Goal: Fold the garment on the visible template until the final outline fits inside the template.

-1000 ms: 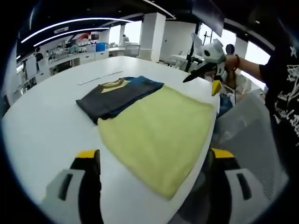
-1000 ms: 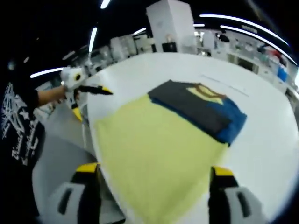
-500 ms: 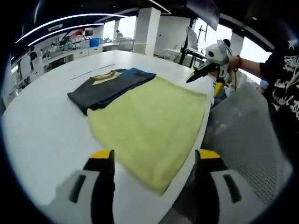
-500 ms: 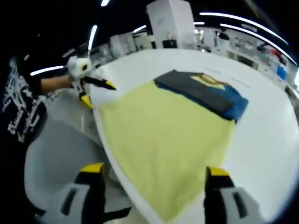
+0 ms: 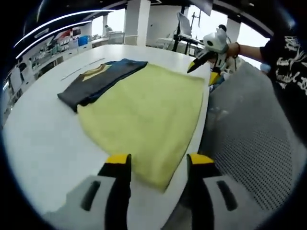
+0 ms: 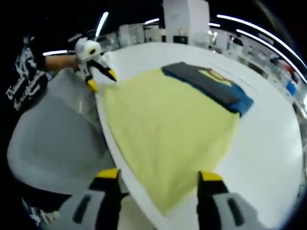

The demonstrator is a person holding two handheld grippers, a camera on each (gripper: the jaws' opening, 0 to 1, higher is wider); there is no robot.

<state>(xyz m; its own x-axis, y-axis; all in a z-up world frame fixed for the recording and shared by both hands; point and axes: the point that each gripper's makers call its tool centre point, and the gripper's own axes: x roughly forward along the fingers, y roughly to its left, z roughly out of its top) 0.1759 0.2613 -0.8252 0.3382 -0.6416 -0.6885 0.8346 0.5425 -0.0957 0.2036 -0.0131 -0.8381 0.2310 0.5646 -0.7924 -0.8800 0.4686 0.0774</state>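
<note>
Left gripper [image 5: 158, 165]: jaws spread, holding nothing, straddling the near corner of the yellow garment [image 5: 144, 110], apparently lined up to pinch it. Garment lies flat along the white table [image 5: 43, 139] edge, its far end touching the dark folded shirt [image 5: 98, 79]. Right gripper [image 6: 158, 179]: likewise spread, poised at the opposite corner.

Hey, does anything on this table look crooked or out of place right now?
The yellow cloth lies skewed to the white table, with one edge at or slightly past the table's rim. The dark folded garment overlaps its far edge rather than lying inside it.
</note>
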